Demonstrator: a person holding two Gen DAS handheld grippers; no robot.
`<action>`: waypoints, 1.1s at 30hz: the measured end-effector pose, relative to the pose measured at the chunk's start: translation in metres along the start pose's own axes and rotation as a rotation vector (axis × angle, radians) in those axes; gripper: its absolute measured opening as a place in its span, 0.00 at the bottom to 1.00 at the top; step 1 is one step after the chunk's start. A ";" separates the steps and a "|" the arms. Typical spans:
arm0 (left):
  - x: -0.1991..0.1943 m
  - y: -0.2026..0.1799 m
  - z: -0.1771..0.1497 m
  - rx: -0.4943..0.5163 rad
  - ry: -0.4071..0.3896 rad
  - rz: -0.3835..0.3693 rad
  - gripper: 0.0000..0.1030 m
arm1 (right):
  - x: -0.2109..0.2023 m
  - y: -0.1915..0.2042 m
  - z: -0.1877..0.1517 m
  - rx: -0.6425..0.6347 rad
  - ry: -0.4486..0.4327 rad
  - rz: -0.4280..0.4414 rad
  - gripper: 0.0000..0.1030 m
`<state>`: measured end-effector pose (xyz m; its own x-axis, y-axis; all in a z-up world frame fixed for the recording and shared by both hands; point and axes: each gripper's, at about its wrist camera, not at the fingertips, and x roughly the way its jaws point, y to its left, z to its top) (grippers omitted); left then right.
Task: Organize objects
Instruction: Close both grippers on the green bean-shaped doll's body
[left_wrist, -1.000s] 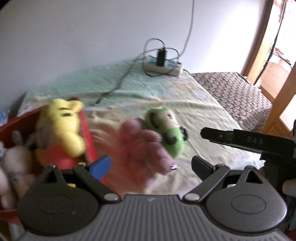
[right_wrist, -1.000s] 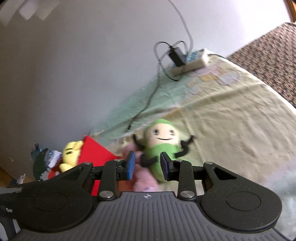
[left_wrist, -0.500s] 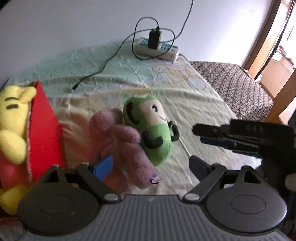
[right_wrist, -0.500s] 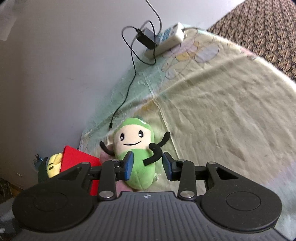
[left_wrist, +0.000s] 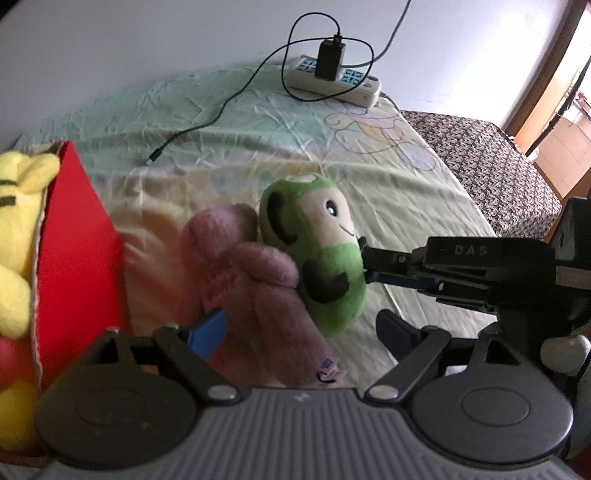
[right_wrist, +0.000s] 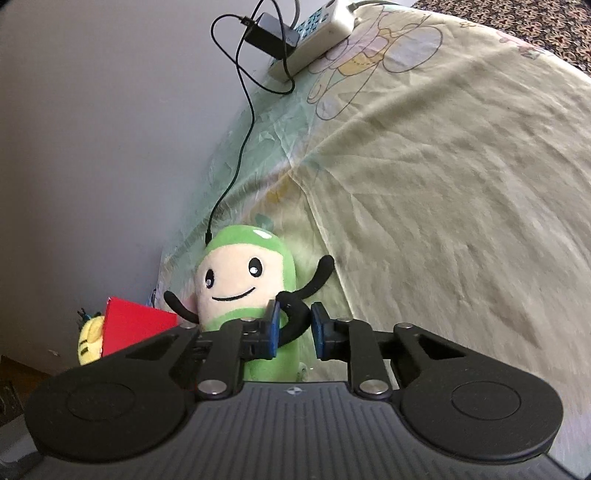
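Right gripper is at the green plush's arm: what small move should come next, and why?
Probably finish closing, then lift. The right gripper has its closing jaws around the green plush's black arm, pads not yet clearly pressing. The plush leans on the pink plush, beside the red box.

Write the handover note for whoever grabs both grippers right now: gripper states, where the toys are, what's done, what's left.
Right gripper: jaws closing around the black arm of the green plush; pads not clearly pressing on it yet.
Left gripper: open, holding nothing, the pink plush lying between its fingers.
Things: the green and pink plush lie side by side, touching, on the bedsheet. The red box stands to their left with the yellow plush in it.
Done: yellow plush is boxed.
Left: probably finish the grip on the green plush, then move it and the pink one into the red box.
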<state>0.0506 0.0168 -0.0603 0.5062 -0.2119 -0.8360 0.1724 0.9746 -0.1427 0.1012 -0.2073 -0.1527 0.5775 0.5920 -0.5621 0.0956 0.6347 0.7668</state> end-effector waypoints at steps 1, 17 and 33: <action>0.001 0.000 0.000 -0.001 0.001 -0.001 0.86 | -0.001 0.000 0.000 -0.005 0.000 0.001 0.18; -0.009 -0.013 -0.008 0.038 0.013 -0.096 0.86 | -0.065 0.006 -0.012 -0.037 -0.072 0.043 0.01; 0.002 -0.010 -0.002 0.013 -0.007 -0.004 0.81 | 0.003 -0.005 -0.002 0.066 -0.081 0.030 0.21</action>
<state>0.0485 0.0070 -0.0620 0.5111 -0.2168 -0.8317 0.1853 0.9727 -0.1397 0.1007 -0.2078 -0.1593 0.6444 0.5665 -0.5136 0.1292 0.5814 0.8033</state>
